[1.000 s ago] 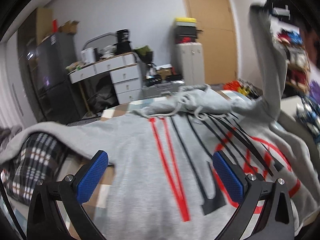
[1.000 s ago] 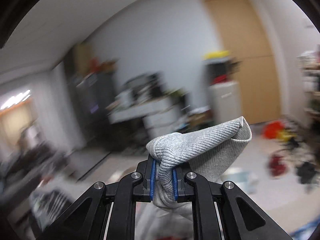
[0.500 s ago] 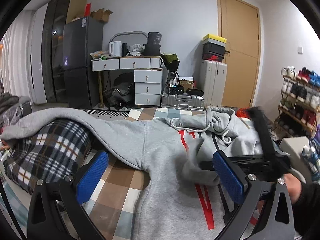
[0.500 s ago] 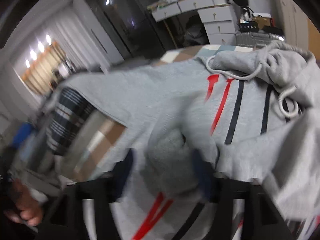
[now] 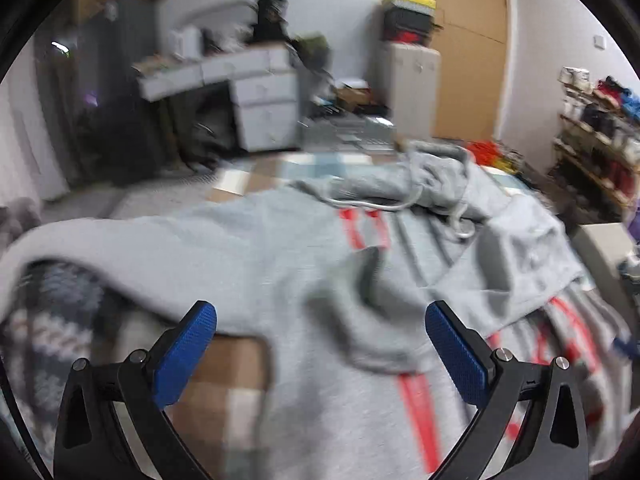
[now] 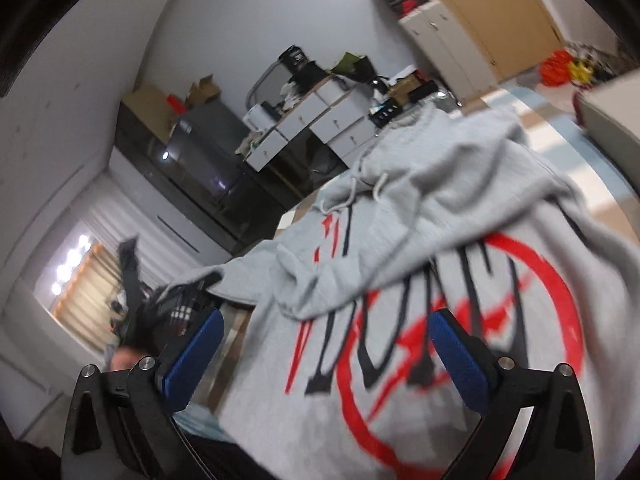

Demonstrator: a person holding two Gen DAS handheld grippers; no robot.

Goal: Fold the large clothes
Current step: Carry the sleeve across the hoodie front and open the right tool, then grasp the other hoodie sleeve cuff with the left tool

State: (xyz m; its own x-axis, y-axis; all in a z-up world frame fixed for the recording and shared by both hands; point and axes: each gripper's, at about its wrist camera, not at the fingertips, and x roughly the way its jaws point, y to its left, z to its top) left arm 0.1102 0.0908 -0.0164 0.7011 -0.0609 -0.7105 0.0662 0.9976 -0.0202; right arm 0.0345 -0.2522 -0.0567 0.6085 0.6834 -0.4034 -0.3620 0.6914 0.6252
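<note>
A grey hoodie (image 5: 280,264) with a red and black print lies face up on the bed, its hood (image 5: 432,176) and drawcords at the far end. One sleeve (image 5: 520,264) lies folded across the chest, its cuff end (image 5: 372,320) near the middle. My left gripper (image 5: 320,344) hovers open over the hoodie's body, holding nothing. In the right wrist view the hoodie (image 6: 400,400) fills the lower right and the folded sleeve (image 6: 400,248) crosses the print. The jaws of my right gripper (image 6: 326,344) are opening wide, with no cloth pressed between the pads.
A brown and white checked bed cover (image 5: 228,368) shows beside the hoodie, and a dark plaid blanket (image 5: 48,320) lies at the left under the other sleeve. Behind the bed stand white desk drawers (image 5: 264,104), a shoe rack (image 5: 592,140) and a pale box (image 5: 600,248).
My right gripper held the sleeve cuff up high, came down over the chest and let it go; its jaws have spread wide. The sleeve now lies across the print. My left gripper shifted sideways.
</note>
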